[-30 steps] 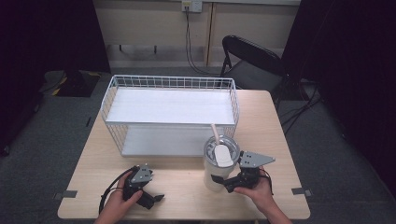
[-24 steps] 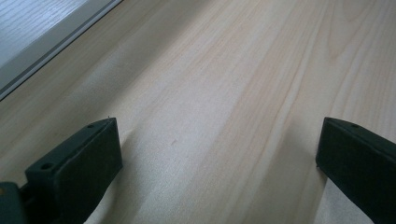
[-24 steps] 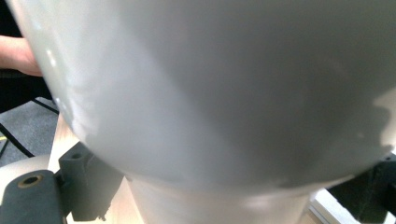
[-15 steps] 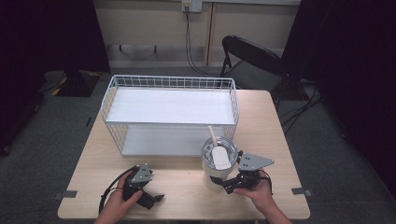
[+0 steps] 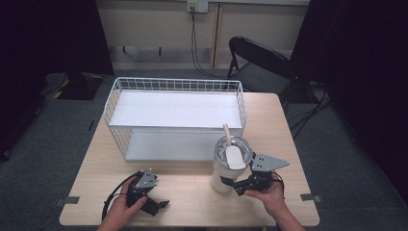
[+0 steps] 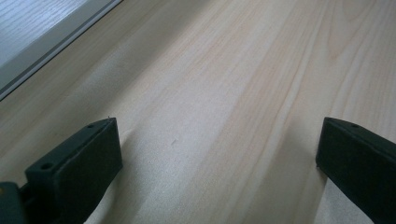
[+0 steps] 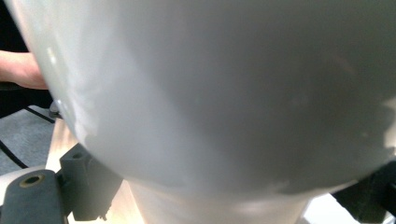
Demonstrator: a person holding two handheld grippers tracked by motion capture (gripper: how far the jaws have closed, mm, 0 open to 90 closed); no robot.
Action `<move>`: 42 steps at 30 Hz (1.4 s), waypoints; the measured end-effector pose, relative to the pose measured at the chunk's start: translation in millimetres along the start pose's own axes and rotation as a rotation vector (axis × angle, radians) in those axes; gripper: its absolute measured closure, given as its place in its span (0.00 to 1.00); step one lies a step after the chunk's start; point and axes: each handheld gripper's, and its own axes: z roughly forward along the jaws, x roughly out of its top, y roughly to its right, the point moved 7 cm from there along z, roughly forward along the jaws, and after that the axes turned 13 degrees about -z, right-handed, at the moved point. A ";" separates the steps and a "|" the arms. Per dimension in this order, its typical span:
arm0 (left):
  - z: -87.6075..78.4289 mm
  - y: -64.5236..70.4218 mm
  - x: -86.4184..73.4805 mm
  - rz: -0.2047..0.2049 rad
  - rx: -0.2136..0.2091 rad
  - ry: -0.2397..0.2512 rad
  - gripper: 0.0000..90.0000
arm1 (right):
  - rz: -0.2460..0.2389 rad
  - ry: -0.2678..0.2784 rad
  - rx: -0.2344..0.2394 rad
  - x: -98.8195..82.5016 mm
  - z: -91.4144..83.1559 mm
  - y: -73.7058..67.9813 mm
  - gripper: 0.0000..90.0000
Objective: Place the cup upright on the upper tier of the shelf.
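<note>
A white tumbler (image 5: 225, 174) with a lid and a straw stands on the wooden table (image 5: 192, 197), right of middle near the front edge. My right gripper (image 5: 234, 185) is open, its jaws straddling the tumbler's narrow base with a thin gap on each side. Seen from the right gripper view, the tumbler (image 7: 210, 93) is very close, between that gripper's (image 7: 224, 200) two jaws. My left gripper (image 5: 159, 204) rests low at the front left and is open. In the left gripper view its jaws (image 6: 219, 172) stand wide apart over bare wood.
A white wire rack (image 5: 175, 82) with two white shelves stands across the back half of the table, just behind the tumbler. A black folding chair (image 5: 260, 62) stands beyond the far right corner. Cables trail from both grippers.
The right gripper and the tumbler have shifted slightly; the tumbler now stands a little more upright. The left gripper has not moved.
</note>
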 end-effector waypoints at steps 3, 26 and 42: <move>0.0 0.0 0.0 0.000 0.000 0.000 0.00 | 0.005 -0.008 0.000 2.6 -0.6 1.9 0.11; 0.0 -0.1 0.0 0.001 0.000 0.000 0.00 | 0.018 -0.053 0.026 40.2 1.2 16.0 0.11; 0.0 0.0 0.0 0.000 0.000 0.000 0.00 | 0.027 -0.048 0.020 71.7 0.2 27.3 0.11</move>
